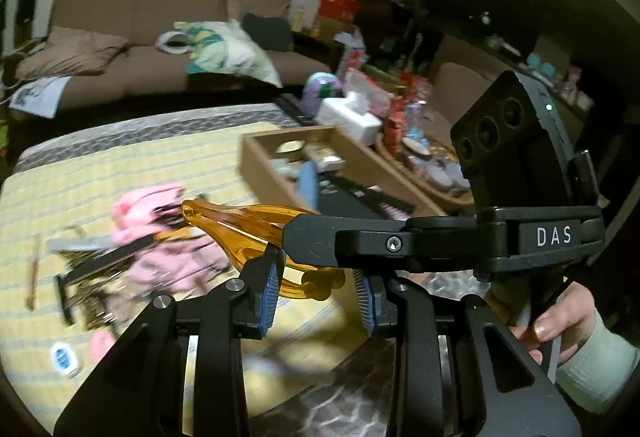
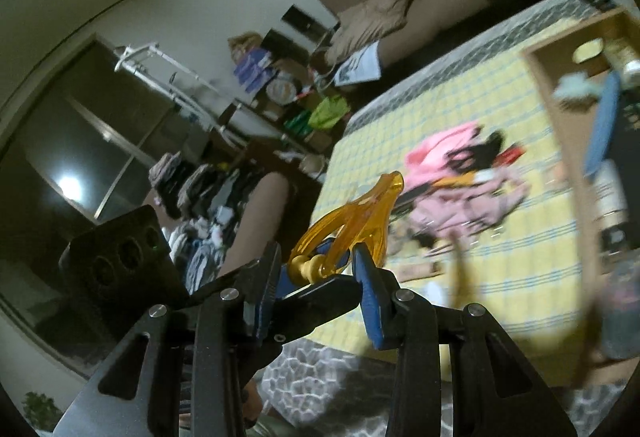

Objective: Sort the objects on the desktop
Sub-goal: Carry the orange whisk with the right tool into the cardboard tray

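The right tongs [image 2: 316, 277] were clamped on the hinged, looped tail of a translucent amber plastic clip [image 2: 352, 225], their blue pads pressing it from both sides. The left tongs [image 1: 316, 287] stood just beside that same tail with one blue pad against it; the other pad showed a gap, so these jaws were parted and gripped nothing. The clip's long axis ran straight out from the right tongs, and its closed beak pointed away from them toward the heap of pink cloth [image 1: 160, 237] on the yellow checked mat [image 1: 80, 177] of the worktop. From the left tongs the clip lay crosswise, beak off to their left. Beyond and to the right of the beak stood the open brown cardboard box [image 1: 280, 181], already holding small things, probably the clip's destination; the right hand, bearing the clip, seemed better placed to deliver it.
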The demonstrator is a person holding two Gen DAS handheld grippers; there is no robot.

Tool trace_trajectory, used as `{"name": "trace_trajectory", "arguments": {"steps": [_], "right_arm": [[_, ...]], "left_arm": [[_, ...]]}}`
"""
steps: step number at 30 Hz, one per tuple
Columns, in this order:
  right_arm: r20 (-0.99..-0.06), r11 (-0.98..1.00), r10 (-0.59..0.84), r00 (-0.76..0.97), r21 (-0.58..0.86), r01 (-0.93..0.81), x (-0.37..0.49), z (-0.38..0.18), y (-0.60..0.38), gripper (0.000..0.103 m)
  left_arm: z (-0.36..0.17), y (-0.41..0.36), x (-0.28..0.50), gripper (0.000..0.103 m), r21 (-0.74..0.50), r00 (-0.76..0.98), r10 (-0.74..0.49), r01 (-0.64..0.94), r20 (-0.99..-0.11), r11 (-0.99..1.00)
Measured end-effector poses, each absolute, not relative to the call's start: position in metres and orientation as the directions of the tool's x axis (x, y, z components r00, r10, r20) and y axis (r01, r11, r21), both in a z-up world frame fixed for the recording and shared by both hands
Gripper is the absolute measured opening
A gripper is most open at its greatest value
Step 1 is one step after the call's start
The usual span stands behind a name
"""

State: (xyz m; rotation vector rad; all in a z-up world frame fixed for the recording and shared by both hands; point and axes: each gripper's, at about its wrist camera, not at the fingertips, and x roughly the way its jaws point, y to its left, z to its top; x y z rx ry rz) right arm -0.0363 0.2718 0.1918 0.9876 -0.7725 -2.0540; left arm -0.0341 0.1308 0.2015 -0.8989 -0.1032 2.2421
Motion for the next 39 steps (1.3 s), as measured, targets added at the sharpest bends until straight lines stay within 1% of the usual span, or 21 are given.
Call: {"name": "trace_trajectory", "arguments": {"steps": [7,14,21,26,35,37,39], "right_arm": [[-0.41,-0.613,-0.736,-0.538,0.741,0.274,-0.039,0.197,0.35,0.039],[-0.427,-0.629,-0.681,-0.594,0.757,0.177,-0.079,0.177,0.41,0.039],[-0.458,-0.622,-0.679,-0.574,0.774,0.118,-0.139,0.144,0.427,0.039],[-0.48,-0.618,-0.676,-0.559,0.782,0.076,-0.169,0.12,0.428,0.039],[-0.54,-0.652,-0.65,-0.534,0.758,0.027,-0.201,0.088,0.42,0.038],[-0.565,-0.674,-0.635,-0.527,0.738,0.021,-0.203,0.084,0.416,0.036],[-0.57,-0.677,-0.633,-0.524,0.736,0.017,-0.207,0.081,0.415,0.034]], "left_arm": [[0.202,0.21,-0.058,0.03,-0.311,-0.432,0.686,-0.661,-0.585,-0.683],[0.183,0.272,-0.11,0.03,-0.307,-0.373,0.681,-0.685,-0.631,-0.66],[0.149,0.281,-0.166,0.03,-0.347,-0.338,0.672,-0.656,-0.659,-0.67],[0.129,0.283,-0.196,0.03,-0.343,-0.331,0.649,-0.638,-0.685,-0.689],[0.094,0.284,-0.225,0.031,-0.28,-0.334,0.566,-0.616,-0.754,-0.736],[0.09,0.284,-0.226,0.03,-0.26,-0.341,0.549,-0.616,-0.763,-0.744],[0.09,0.287,-0.223,0.03,-0.233,-0.352,0.531,-0.62,-0.771,-0.749]]}}
